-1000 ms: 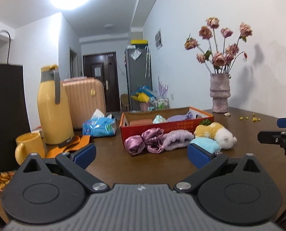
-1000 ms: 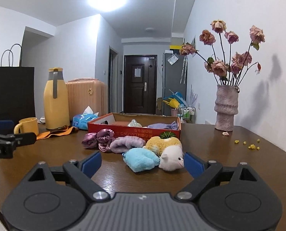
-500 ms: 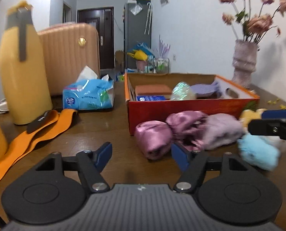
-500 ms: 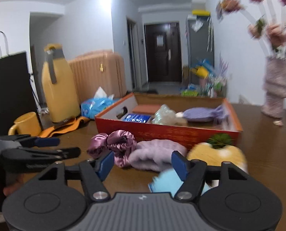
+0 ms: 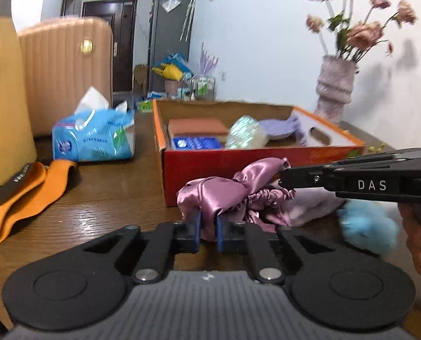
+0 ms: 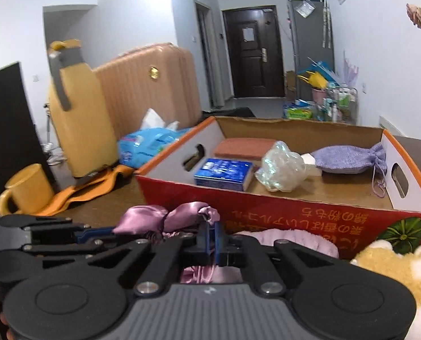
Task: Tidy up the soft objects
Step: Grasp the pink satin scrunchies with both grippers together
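- Left wrist view: left gripper (image 5: 208, 228), jaws just closed, pinches the pink satin cloth (image 5: 221, 195) at centre frame, before the red box (image 5: 238, 161).
- Right wrist view: right gripper (image 6: 211, 236) likewise clamps its other end; advise lifting both together, level.

open tabletop (image 5: 102, 206) left of red box (image 5: 238, 167); box wall blocking straight ahead; orange strap (image 5: 26, 195) far left.

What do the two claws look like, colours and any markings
Both the left claw and the right claw are black linkage frames with blue finger pads, silver pivot screws and a ribbed grey body. The right one's side reads "DAS" in white.
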